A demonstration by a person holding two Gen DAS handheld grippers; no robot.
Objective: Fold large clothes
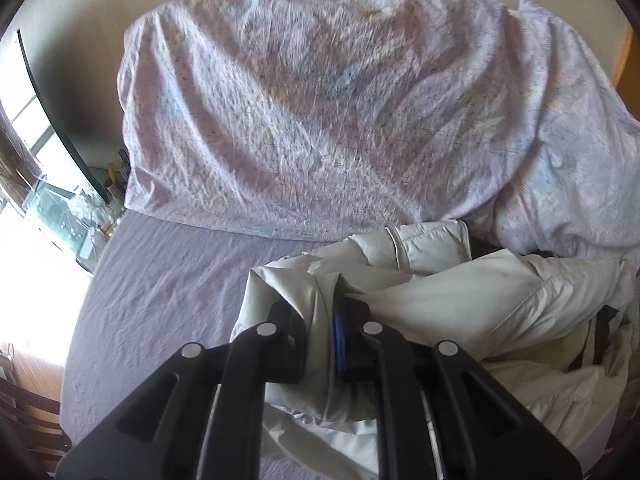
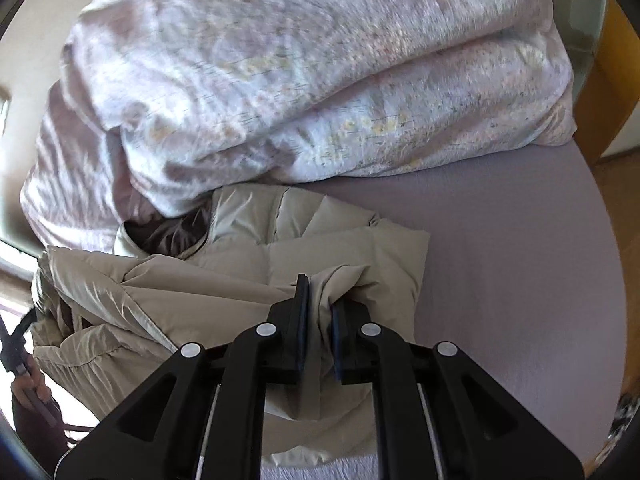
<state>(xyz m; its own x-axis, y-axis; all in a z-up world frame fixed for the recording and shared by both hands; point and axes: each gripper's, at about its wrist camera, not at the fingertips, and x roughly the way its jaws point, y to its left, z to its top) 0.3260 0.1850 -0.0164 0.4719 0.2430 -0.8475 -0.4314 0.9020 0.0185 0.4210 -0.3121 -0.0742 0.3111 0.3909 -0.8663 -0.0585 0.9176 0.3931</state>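
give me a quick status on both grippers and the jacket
Left gripper shut on beige puffer jacket. Right gripper shut on the same jacket. Jacket bunched on purple sheet. Patterned duvet heaped right behind it.

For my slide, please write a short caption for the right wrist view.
Right gripper pinching a fold of the beige padded jacket on a lilac bed sheet.

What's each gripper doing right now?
Left gripper: closed on a fold of the beige jacket.
Right gripper: closed on a fold of the same jacket.
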